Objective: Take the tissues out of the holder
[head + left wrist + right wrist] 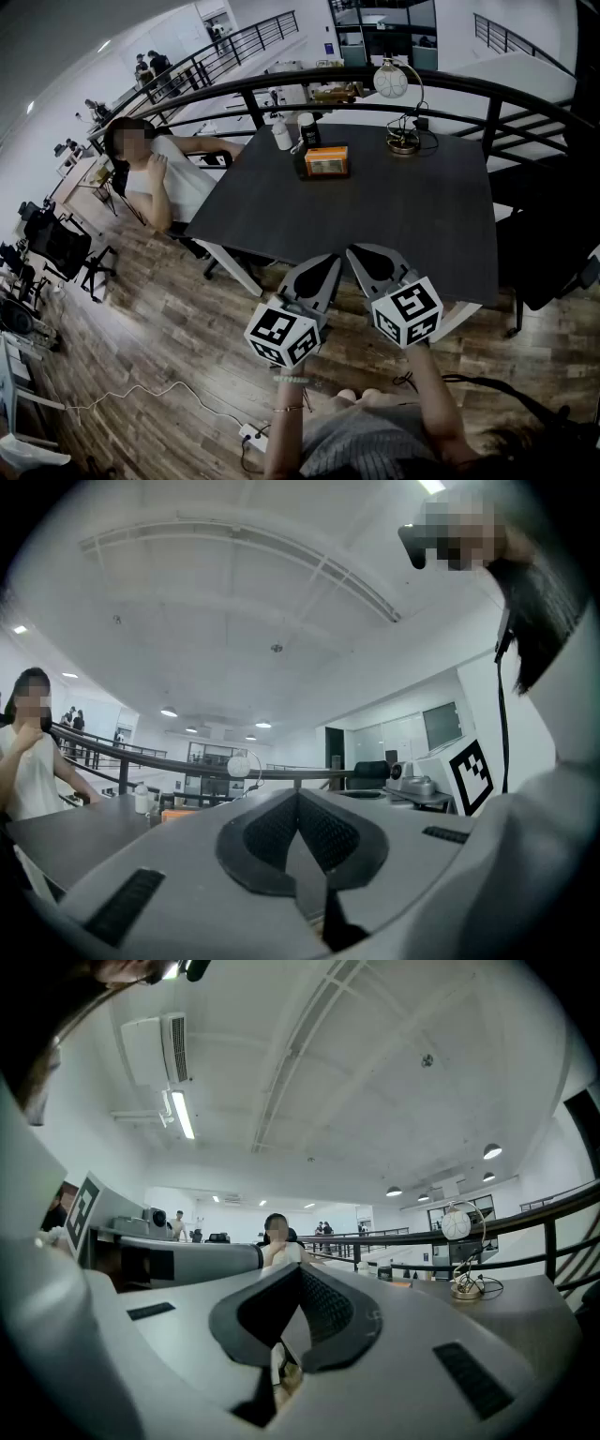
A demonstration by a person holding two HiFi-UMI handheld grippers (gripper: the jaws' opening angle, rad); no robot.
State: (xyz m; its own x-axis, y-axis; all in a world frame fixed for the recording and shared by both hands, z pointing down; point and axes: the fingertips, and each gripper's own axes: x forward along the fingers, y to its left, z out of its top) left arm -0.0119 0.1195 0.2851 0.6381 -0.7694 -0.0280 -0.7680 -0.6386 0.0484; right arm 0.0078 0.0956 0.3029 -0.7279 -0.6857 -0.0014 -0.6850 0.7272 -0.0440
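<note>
left hand-held gripper (330, 261) and right hand-held gripper (356, 251): jaws closed together, nothing held.

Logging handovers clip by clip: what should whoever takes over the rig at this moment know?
Left gripper: shut, empty, held level at the near edge of the table.
Right gripper: shut, empty, level beside the left one.
Tissue holder: orange, on the far part of the table, next to two bottles; neither gripper is near it.
Done: nothing; no loose tissue shows on the table.
Left: reach across, steady the holder, pull the tissues out.
</note>
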